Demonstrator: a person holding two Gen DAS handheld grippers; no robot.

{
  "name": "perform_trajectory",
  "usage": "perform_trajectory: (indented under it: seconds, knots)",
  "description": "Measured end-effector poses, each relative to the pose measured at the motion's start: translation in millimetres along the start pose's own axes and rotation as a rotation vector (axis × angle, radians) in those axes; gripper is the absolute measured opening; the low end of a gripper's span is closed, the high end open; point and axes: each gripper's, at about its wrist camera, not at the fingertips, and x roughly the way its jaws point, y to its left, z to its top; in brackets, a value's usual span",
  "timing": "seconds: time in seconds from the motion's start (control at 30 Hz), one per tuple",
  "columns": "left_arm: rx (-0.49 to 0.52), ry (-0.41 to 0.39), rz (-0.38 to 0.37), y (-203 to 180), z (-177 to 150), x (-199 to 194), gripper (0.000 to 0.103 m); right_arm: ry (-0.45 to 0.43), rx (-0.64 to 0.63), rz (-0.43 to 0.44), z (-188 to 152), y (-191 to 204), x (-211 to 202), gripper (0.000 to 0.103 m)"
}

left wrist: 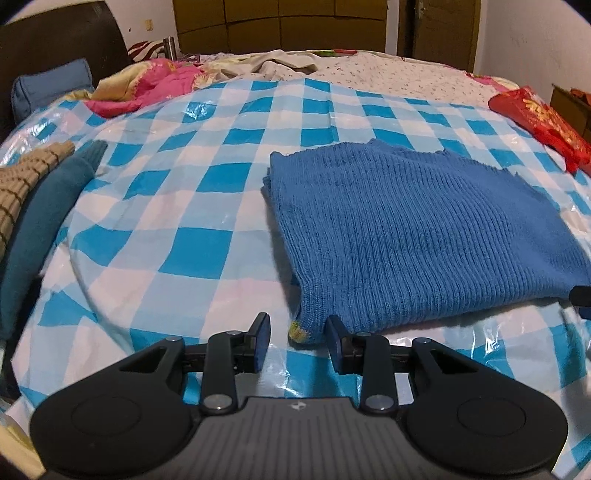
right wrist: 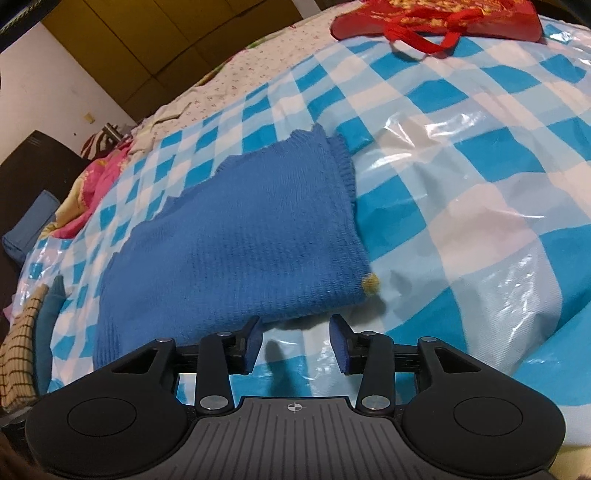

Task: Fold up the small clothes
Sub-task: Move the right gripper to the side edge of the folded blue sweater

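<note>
A blue knitted garment (left wrist: 417, 225) lies folded flat on the blue-and-white checked plastic sheet (left wrist: 192, 206). It has a small yellow patch at its near corner (left wrist: 300, 333). My left gripper (left wrist: 297, 345) is open, with that yellow corner just between and ahead of its pads. In the right wrist view the same garment (right wrist: 236, 243) lies ahead and to the left, its yellow corner (right wrist: 370, 283) just past my open, empty right gripper (right wrist: 297, 341). The right gripper's tip shows at the right edge of the left wrist view (left wrist: 581, 301).
A teal garment (left wrist: 40, 225) and a beige striped one (left wrist: 22, 184) lie stacked at the left. A red bag (left wrist: 543, 125) lies at the far right; it also shows in the right wrist view (right wrist: 436, 16). Pink bedding (left wrist: 155, 85) and a blue pillow (left wrist: 48, 88) lie at the back left.
</note>
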Motion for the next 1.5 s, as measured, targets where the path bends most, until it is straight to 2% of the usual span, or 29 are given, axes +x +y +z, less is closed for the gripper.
perform_trajectory:
  seconds: [0.07, 0.17, 0.3, 0.4, 0.63, 0.8, 0.9, 1.07, 1.23, 1.5]
  knots:
    - [-0.026, 0.005, -0.011, 4.3, -0.6, 1.3, 0.043, -0.011, -0.032, 0.009, -1.5, 9.1, -4.6, 0.041]
    - [-0.053, 0.001, -0.023, 11.3, -3.3, -1.7, 0.044, -0.038, -0.147, 0.024, -6.2, 32.9, -14.6, 0.041]
    - [-0.052, -0.003, -0.017, 19.4, -4.1, -4.3, 0.044, -0.053, -0.390, 0.033, -19.7, 80.9, -13.6, 0.041]
    - [-0.088, -0.009, -0.016, 31.7, -2.3, -3.5, 0.044, -0.045, -0.570, 0.053, -36.4, 120.3, -1.7, 0.041]
    - [-0.123, -0.050, -0.004, 62.1, 6.6, -10.3, 0.044, -0.005, -0.901, 0.101, -79.8, 185.9, 30.1, 0.043]
    - [-0.158, -0.052, -0.035, 80.4, 8.2, -12.5, 0.045, -0.034, -1.121, 0.066, -107.5, 214.0, 52.6, 0.044]
    - [-0.174, -0.049, -0.041, 90.8, 5.5, -13.2, 0.045, -0.070, -1.269, 0.016, -124.9, 223.5, 67.0, 0.044]
    - [-0.190, -0.039, -0.037, 105.5, -0.6, -12.2, 0.045, -0.120, -1.380, -0.007, -137.4, 229.4, 74.1, 0.045]
    - [-0.225, -0.045, -0.043, 117.9, -4.0, -12.8, 0.045, -0.106, -1.404, 0.003, -134.2, 226.8, 76.7, 0.048]
    - [-0.235, -0.055, -0.034, 124.2, -2.7, -14.0, 0.045, -0.163, -1.412, -0.007, -138.9, 229.8, 82.7, 0.050]
